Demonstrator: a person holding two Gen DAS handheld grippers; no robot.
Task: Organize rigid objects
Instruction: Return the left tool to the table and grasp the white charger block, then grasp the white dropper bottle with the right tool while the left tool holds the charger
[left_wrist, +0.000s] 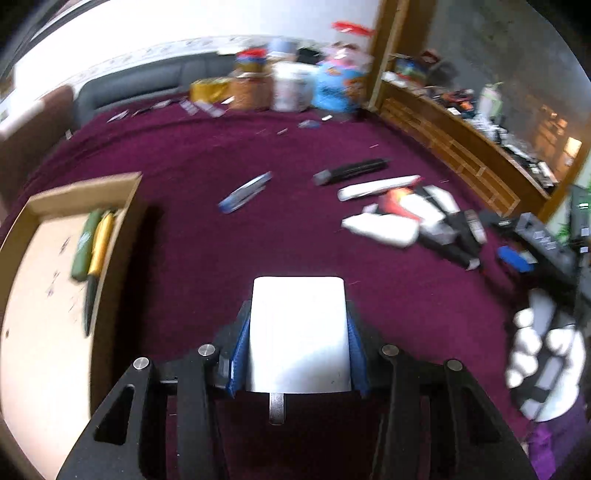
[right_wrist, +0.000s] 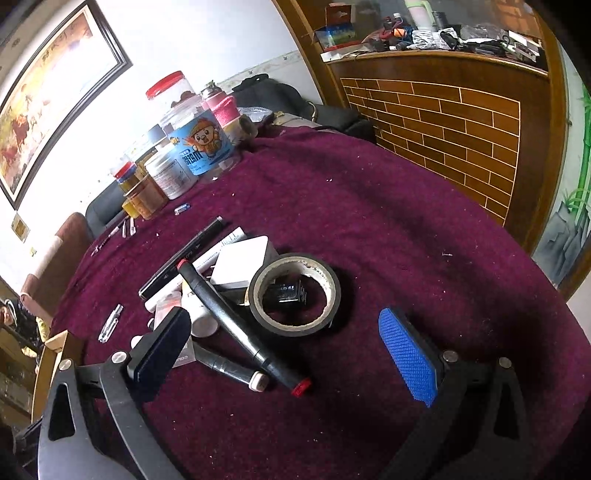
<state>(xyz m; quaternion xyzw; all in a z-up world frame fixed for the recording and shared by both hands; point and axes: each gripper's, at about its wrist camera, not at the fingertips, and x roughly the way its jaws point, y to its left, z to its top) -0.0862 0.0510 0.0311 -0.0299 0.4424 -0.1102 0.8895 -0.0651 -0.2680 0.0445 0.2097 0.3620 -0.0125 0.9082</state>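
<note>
While left gripper (left_wrist: 299, 332) clamps white block (left_wrist: 299, 325), right gripper (right_wrist: 291, 347) gapes, box (left_wrist: 22, 295) (two pens (left_wrist: 92, 243)).

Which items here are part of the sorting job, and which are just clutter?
Job items:
- white flat box, gripped in the left tool
- cardboard box with two pens inside
- tape roll
- black marker
- blue pen
- right tool, open above the pile

Lying about:
- jars at the table's far edge
- shelf clutter
</note>
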